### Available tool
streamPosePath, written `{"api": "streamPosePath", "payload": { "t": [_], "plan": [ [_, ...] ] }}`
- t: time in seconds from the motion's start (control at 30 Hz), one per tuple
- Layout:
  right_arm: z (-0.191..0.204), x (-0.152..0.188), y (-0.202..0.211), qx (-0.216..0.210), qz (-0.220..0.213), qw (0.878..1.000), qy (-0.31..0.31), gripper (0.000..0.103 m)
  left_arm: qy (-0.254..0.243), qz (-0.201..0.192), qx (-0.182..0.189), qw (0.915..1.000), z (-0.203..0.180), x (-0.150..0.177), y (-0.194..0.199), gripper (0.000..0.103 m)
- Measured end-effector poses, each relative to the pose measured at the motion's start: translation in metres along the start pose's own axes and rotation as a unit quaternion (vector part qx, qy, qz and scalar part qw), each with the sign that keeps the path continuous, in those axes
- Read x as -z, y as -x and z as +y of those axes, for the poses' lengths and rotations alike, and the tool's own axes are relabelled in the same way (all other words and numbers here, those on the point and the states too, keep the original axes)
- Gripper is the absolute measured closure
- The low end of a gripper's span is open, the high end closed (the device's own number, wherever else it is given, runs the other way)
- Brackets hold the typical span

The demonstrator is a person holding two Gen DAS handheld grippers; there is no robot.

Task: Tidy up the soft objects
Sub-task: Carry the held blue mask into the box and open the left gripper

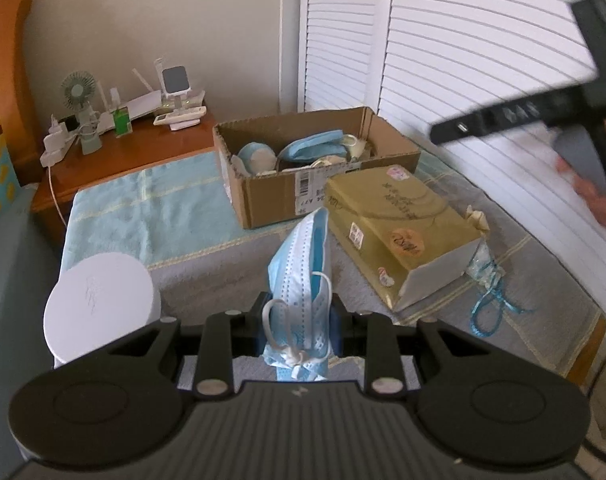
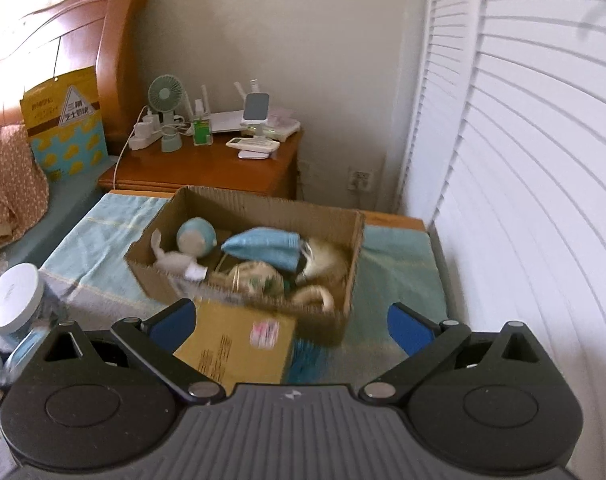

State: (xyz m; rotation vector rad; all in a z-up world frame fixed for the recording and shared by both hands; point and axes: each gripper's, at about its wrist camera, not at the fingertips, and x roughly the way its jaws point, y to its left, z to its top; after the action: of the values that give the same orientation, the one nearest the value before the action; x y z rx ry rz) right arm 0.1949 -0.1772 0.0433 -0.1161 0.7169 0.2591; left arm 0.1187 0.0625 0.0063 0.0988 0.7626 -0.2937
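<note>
My left gripper (image 1: pixel 301 305) is shut on a folded blue and white face mask (image 1: pixel 303 264), which stands up between the fingers with its ear loops hanging. Beyond it lies an open cardboard box (image 1: pixel 263 196) holding several soft things, among them a blue mask (image 1: pixel 315 144). In the right wrist view my right gripper (image 2: pixel 293 326) hovers just in front of the same box (image 2: pixel 263 205), open wide with nothing between its blue pads (image 2: pixel 411 328). Inside the box lie a blue mask (image 2: pixel 263 248), a round blue and white plush (image 2: pixel 195 236) and pale fabric items.
A gold box (image 1: pixel 399 232) lies against the cardboard box's near side on the towel-covered surface (image 1: pixel 143 208). A white-lidded jar (image 1: pixel 99 304) stands at the left. A wooden nightstand (image 2: pixel 207 172) with a fan and chargers is behind. White louvred doors (image 2: pixel 523 160) close off the right. A hand (image 1: pixel 591 196) holds the right tool.
</note>
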Motion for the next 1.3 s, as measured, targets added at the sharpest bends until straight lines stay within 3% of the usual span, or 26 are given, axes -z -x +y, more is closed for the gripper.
{"api": "streamPosePath", "payload": {
  "t": [0.17, 0.33, 0.43, 0.97, 1.13, 1.3],
  "plan": [
    [-0.005, 0.034, 0.025, 0.01, -0.001, 1.0, -0.029, 0.0, -0.018, 0.0, -0.003, 0.9998, -0.012, -0.013, 0.001, 0.076],
    [-0.003, 0.066, 0.037, 0.037, 0.007, 0.999, -0.023, 0.0, -0.024, 0.002, 0.008, 0.9997, -0.024, -0.034, -0.005, 0.076],
    [-0.005, 0.08, 0.045, 0.032, 0.005, 0.999, -0.024, 0.0, -0.033, 0.002, 0.01, 0.9994, -0.036, -0.05, -0.012, 0.075],
    [-0.019, 0.112, 0.062, 0.017, -0.008, 0.999, -0.037, 0.0, -0.049, 0.015, 0.013, 0.9986, -0.094, -0.146, -0.08, 0.075],
    [-0.021, 0.116, 0.067, 0.025, -0.012, 0.999, -0.039, 0.0, -0.019, 0.037, 0.009, 0.9991, -0.093, -0.17, -0.119, 0.075],
    [-0.027, 0.118, 0.07, 0.031, -0.013, 0.998, -0.049, 0.0, 0.01, 0.035, -0.011, 0.9993, -0.089, -0.187, -0.152, 0.074]
  ]
}}
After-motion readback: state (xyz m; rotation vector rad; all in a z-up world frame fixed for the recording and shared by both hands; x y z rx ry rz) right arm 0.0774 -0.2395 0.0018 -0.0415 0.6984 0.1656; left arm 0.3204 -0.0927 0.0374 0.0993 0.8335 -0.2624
